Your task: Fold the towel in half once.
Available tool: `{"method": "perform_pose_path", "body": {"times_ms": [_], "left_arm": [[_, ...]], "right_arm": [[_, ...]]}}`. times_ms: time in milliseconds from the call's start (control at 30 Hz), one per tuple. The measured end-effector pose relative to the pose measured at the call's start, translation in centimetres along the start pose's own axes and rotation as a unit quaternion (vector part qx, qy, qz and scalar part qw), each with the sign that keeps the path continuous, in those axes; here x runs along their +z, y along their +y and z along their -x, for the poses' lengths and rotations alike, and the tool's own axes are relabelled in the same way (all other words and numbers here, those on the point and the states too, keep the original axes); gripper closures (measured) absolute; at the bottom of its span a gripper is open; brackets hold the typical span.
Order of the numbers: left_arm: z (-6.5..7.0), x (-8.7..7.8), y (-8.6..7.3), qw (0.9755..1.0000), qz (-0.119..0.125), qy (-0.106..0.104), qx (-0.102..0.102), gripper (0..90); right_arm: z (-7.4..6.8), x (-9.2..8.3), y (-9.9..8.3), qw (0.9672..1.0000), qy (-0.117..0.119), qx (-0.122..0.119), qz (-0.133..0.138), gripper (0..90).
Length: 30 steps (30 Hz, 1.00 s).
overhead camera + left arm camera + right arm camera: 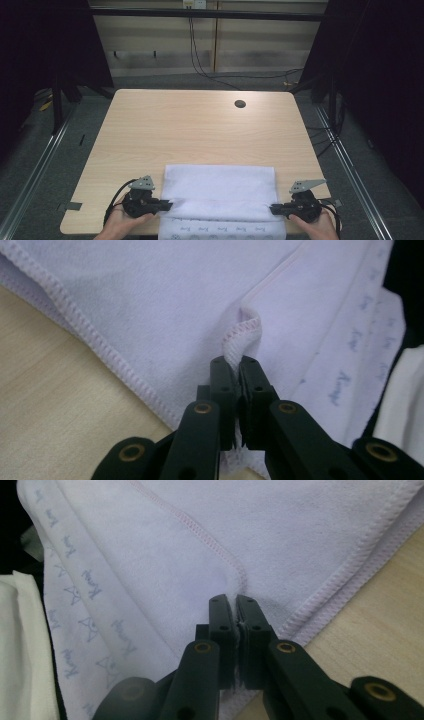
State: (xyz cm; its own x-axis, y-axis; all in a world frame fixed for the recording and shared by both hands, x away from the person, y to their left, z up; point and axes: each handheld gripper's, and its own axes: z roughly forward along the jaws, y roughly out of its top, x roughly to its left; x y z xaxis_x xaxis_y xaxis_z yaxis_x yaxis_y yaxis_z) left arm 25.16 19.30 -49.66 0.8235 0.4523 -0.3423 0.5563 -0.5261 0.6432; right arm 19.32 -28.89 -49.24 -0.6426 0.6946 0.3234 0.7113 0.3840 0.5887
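The towel [220, 187] is pale lilac-white with pink stitched hems and a band of small blue-grey printed marks along one edge. The worktop [200, 130] is light wood-grain. Both tongs are black.

The right gripper [235, 602] has its fingers [220, 625] pinched together on a stitched edge of the white towel [280, 535], which lies on the wooden tabletop [380, 635].
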Motion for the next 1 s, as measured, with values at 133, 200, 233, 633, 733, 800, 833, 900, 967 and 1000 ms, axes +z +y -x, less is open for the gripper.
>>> {"method": "perform_pose_path", "body": {"times_ms": [133, 200, 233, 633, 733, 800, 833, 900, 967, 1000], "left_arm": [[-0.5, 0.2, 0.2, 0.9999, 0.008, 0.0, -0.01, 87.2], [-1.1, 0.4, 0.5, 0.9999, 0.013, 0.004, -0.01, 87.3], [-1.3, 0.5, 0.6, 0.9998, 0.017, 0.006, -0.01, 87.3], [-6.2, 1.2, 3.6, 0.9982, 0.039, 0.045, -0.009, 87.4], [-7.6, 1.4, 4.2, 0.9975, 0.049, 0.049, -0.017, 87.4], [-8.3, 1.5, 4.7, 0.9967, 0.05, 0.062, -0.017, 87.5], [-8.7, 1.6, 4.9, 0.9965, 0.052, 0.062, -0.021, 87.4], [-9.4, 1.7, 5.6, 0.9958, 0.05, 0.073, -0.021, 87.5], [-10.1, 1.9, 6.3, 0.9949, 0.049, 0.085, -0.022, 87.4], [-10.4, 2.0, 6.6, 0.9945, 0.046, 0.091, -0.021, 87.5]], "right_arm": [[0.3, 0.1, 0.1, 0.9999, -0.003, 0.01, 0.006, 87.3], [0.8, 0.4, 0.5, 0.9998, -0.008, 0.013, 0.013, 87.3], [1.0, 0.5, 0.7, 0.9998, -0.009, 0.013, 0.013, 87.3], [3.1, 2.0, 3.9, 0.9981, -0.056, 0.002, 0.025, 87.5], [3.8, 2.6, 4.8, 0.9978, -0.06, 0.005, 0.029, 87.5], [4.4, 2.9, 5.4, 0.9975, -0.061, 0.012, 0.035, 87.5], [4.7, 3.1, 5.7, 0.9974, -0.061, 0.016, 0.035, 87.5], [5.2, 3.5, 6.5, 0.9968, -0.069, 0.016, 0.036, 87.5], [5.9, 3.9, 7.4, 0.9963, -0.076, 0.019, 0.035, 87.5], [6.3, 4.1, 7.9, 0.9962, -0.078, 0.019, 0.035, 87.5]]}}
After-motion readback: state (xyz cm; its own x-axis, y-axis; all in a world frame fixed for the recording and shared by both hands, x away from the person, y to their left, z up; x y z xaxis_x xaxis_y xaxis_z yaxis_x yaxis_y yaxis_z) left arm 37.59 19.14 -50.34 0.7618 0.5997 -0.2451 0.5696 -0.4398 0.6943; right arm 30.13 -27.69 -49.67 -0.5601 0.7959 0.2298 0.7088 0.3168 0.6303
